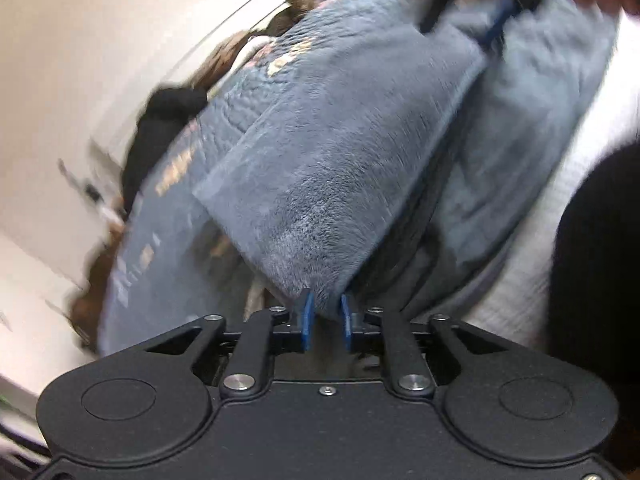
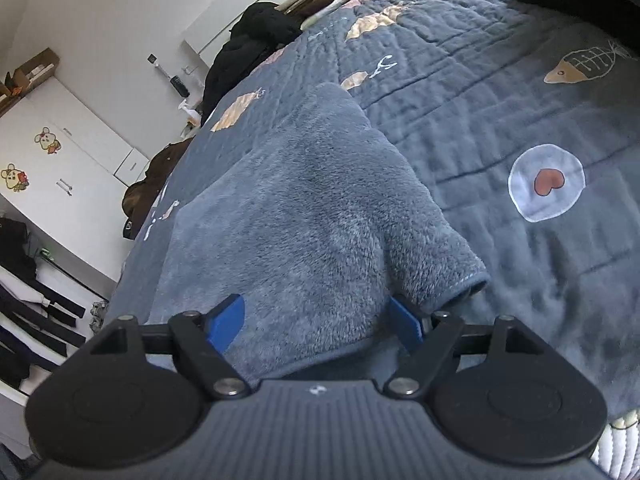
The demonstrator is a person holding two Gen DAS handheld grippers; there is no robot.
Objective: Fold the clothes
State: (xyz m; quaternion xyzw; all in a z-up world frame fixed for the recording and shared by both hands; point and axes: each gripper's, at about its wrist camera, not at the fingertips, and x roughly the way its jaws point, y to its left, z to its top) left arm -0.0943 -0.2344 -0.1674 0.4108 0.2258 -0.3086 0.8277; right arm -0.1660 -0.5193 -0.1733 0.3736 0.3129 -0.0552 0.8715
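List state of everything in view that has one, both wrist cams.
left gripper: nearly closed, pinching a corner of the fleece garment
fleece garment: lifted at the pinched corner, partly folded, rest on the bed
right gripper: jaws wide, fleece edge between them, grip unclear
quilt: spread flat on the bed
white cabinet: doors shut

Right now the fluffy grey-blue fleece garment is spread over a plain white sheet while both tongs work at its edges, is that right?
Not quite: the fluffy grey-blue fleece garment lies on a dark blue quilted bedspread printed with fish and a heart, not a plain white sheet. The right wrist view shows this clearly. Both tongs, left and right, are indeed at its edges.
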